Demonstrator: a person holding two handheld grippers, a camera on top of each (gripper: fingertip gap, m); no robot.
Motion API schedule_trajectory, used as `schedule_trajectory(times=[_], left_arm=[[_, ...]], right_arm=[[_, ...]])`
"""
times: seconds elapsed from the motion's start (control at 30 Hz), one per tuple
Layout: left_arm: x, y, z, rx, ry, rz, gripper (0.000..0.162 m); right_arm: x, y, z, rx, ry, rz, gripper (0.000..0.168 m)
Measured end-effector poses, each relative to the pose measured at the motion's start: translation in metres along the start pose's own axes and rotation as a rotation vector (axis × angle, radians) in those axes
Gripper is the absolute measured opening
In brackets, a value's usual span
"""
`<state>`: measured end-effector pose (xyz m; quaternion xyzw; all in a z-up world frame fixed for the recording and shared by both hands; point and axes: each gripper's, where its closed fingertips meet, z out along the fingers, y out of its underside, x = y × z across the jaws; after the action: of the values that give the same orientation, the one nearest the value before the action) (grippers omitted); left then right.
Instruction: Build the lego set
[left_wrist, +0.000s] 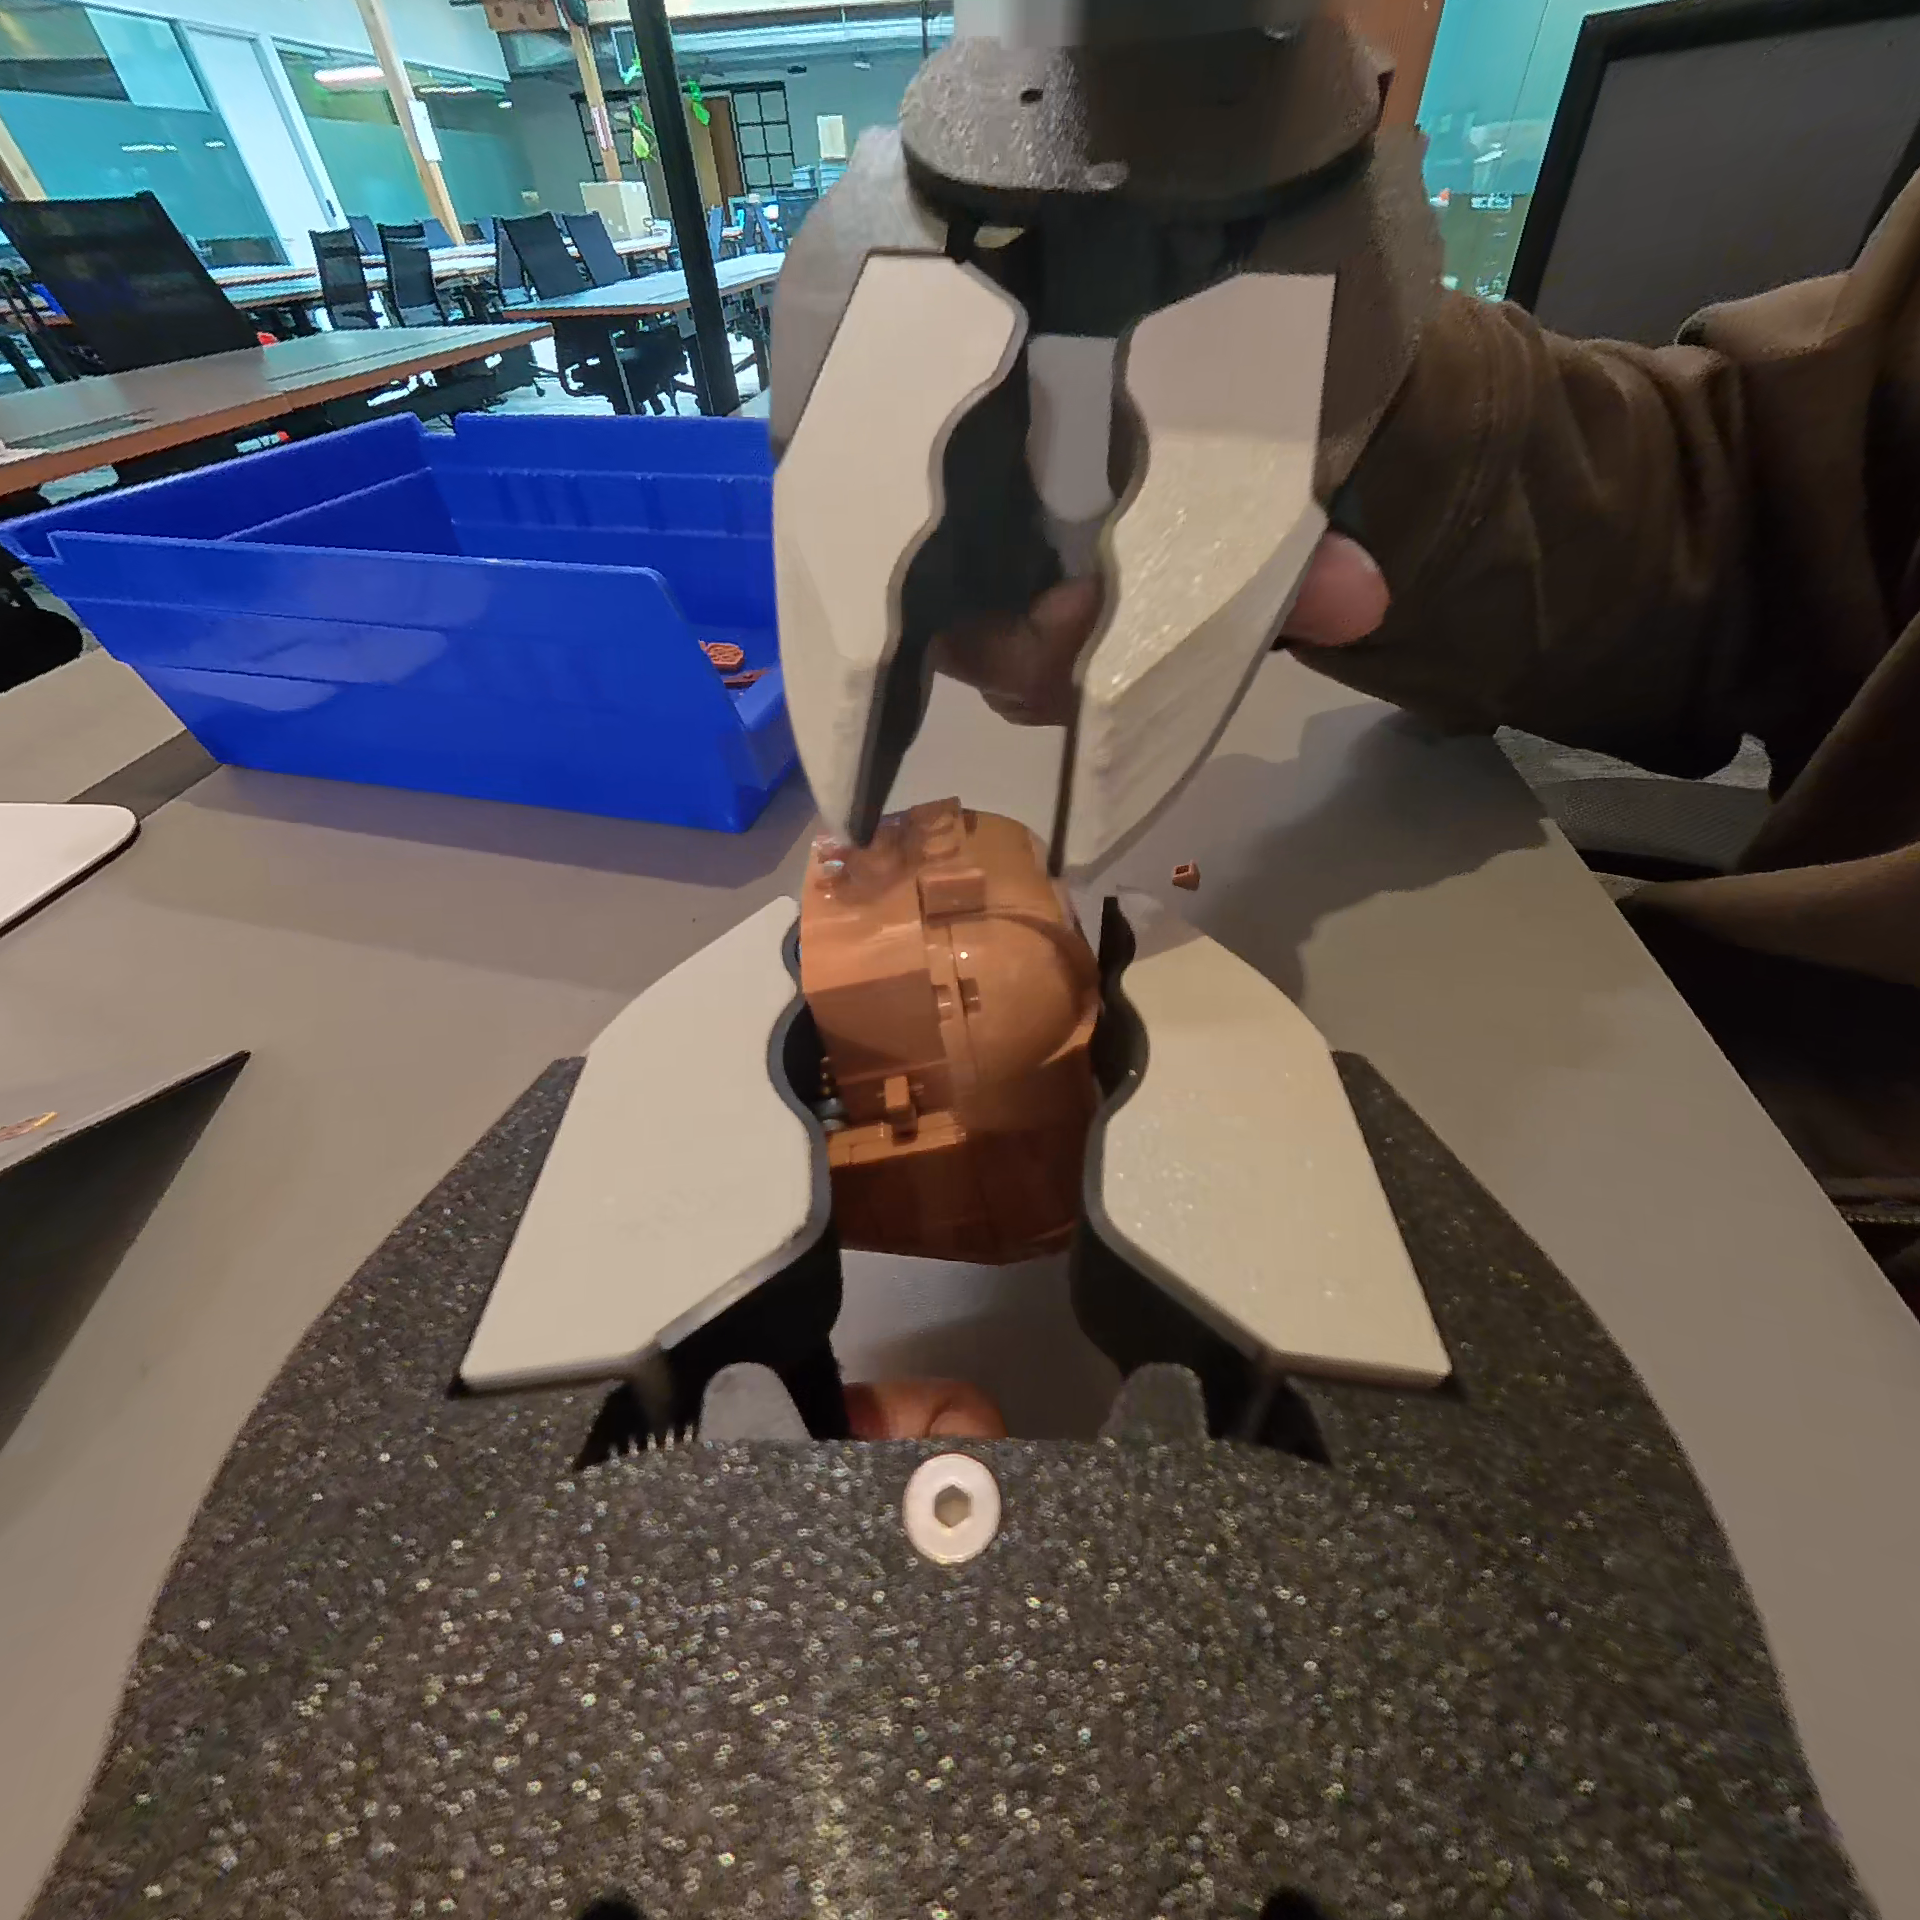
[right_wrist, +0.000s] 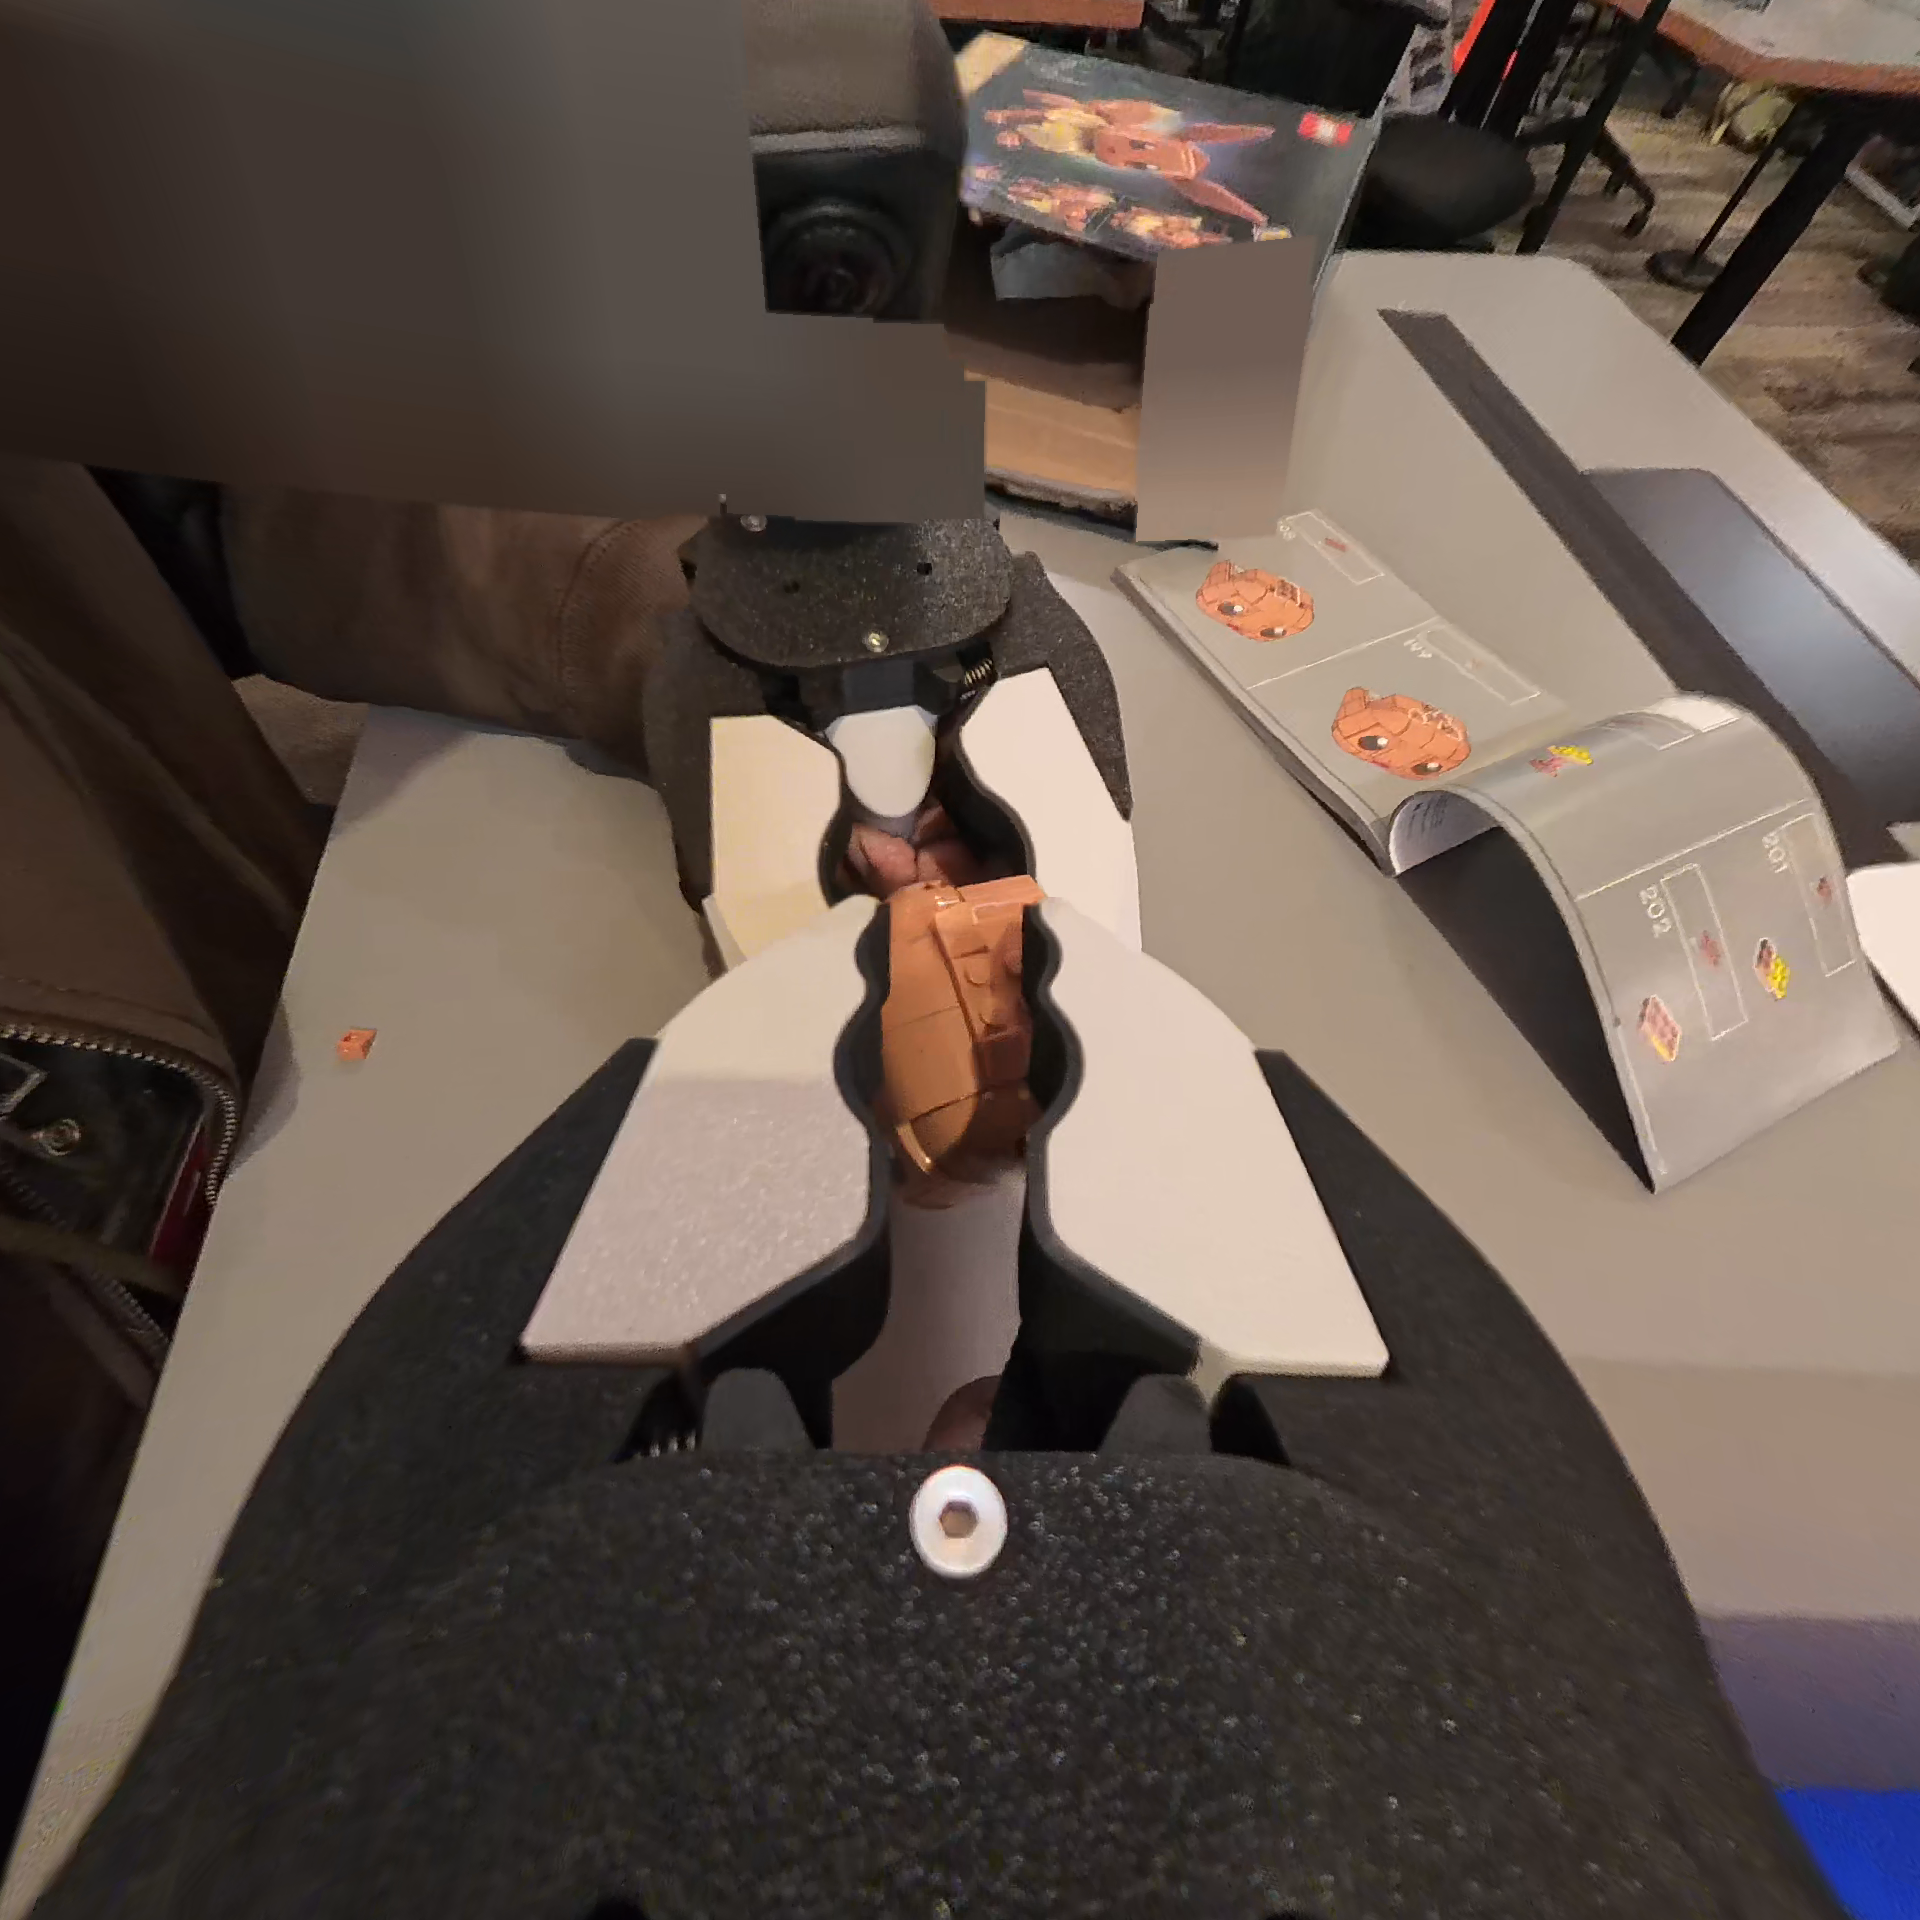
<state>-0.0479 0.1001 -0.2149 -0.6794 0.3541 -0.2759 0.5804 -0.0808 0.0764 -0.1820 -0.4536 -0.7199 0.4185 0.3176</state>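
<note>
The left gripper is clamped on the brown lego model, which sits deep between its fingers, held above the grey desk near its right edge. The right gripper comes from the opposite side with its fingers spread to either side of the model's far end, one tip touching the top; whether it grips I cannot tell. A small loose brown brick lies just beside the model, a blue bin toward the far left, and an open instruction booklet across the desk.
</note>
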Motion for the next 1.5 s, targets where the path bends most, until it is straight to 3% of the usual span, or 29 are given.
schedule_trajectory(times=[0.23,1.07,1.5], left_arm=[[-0.001,-0.002,-0.002,0.020,0.033,-0.069,0.051],[-0.001,-0.002,-0.004,0.019,0.032,-0.082,0.051],[-0.001,0.003,-0.005,-0.023,0.026,-0.065,0.051]], right_arm=[[-0.014,-0.012,-0.005,0.046,-0.008,-0.185,0.027],[0.000,0.004,0.003,-0.019,0.062,-0.087,0.013],[-0.001,0.011,0.005,-0.117,0.057,-0.125,0.015]])
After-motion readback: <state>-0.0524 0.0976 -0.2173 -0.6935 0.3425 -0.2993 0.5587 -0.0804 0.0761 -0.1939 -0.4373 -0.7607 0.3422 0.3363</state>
